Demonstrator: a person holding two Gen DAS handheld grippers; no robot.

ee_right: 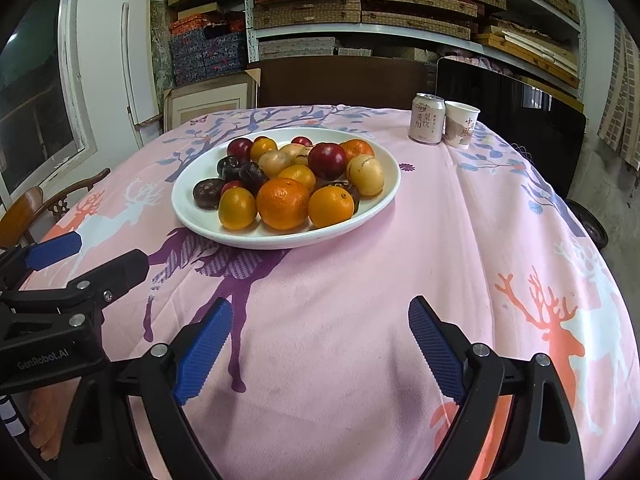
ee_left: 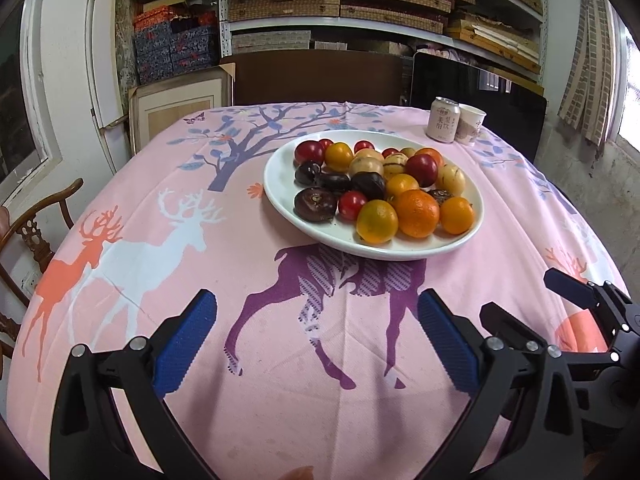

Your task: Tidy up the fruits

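Observation:
A white oval plate (ee_left: 280, 196) (ee_right: 188, 216) on the pink deer-print tablecloth (ee_left: 168, 184) holds several mixed fruits: oranges (ee_left: 417, 213) (ee_right: 283, 203), red plums (ee_left: 422, 170) (ee_right: 327, 161), dark purple fruits (ee_left: 315, 204) (ee_right: 208, 193) and pale yellow ones (ee_left: 451, 179) (ee_right: 365, 175). My left gripper (ee_left: 316, 312) stands open over the cloth, short of the plate's near rim, with nothing between its blue pads. My right gripper (ee_right: 320, 316) is open too and empty, near the front of the table, right of the plate. Each gripper shows at the edge of the other's view.
A drink can (ee_left: 443, 120) (ee_right: 427, 119) and a paper cup (ee_left: 471, 123) (ee_right: 461, 124) stand at the table's far right. A dark screen (ee_left: 480, 96) and chair back (ee_left: 316, 78) lie behind the table. A wooden chair (ee_left: 36, 232) is at the left. Shelves with boxes fill the back wall.

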